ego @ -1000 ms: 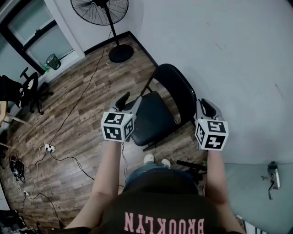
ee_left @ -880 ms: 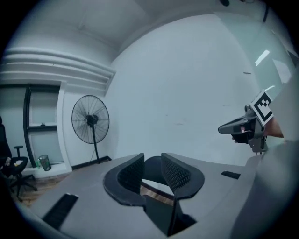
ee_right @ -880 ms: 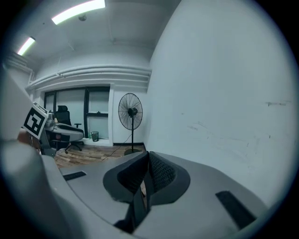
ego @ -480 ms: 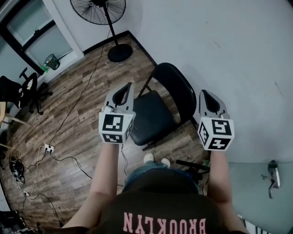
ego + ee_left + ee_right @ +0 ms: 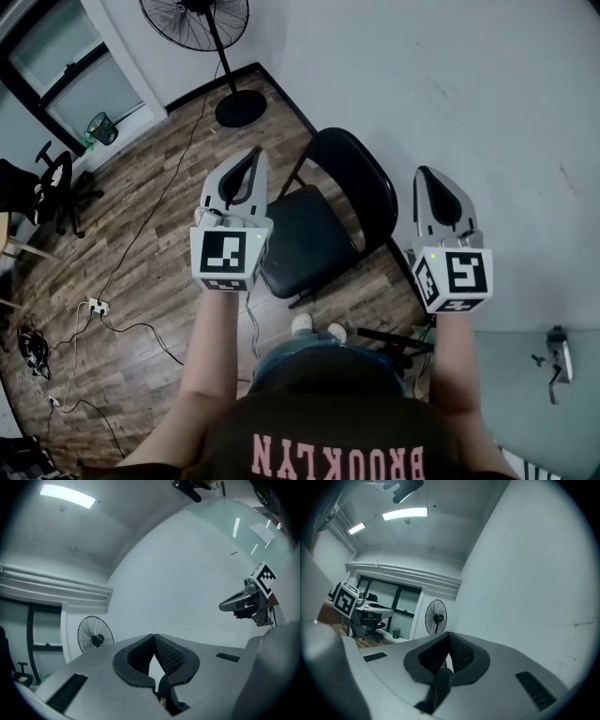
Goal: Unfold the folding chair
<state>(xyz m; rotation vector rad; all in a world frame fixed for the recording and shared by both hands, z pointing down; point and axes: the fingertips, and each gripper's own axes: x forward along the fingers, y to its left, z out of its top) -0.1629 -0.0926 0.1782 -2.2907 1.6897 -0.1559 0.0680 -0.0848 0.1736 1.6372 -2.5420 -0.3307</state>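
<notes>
Already the job looks finished. Nearest, the left gripper (image 5: 251, 161) and the right gripper (image 5: 427, 178) are held up level in front of the person, each with its jaws pressed together on nothing. Below and between them, one folding chair (image 5: 305, 239) stands open on the wooden floor (image 5: 141, 234), seat flat and backrest up, just beside the white wall (image 5: 450, 94). Little seems left beyond perhaps checking that it sits steady. Farther off stands one pedestal fan (image 5: 192, 17). The count: two grippers, one chair, one fan.
</notes>
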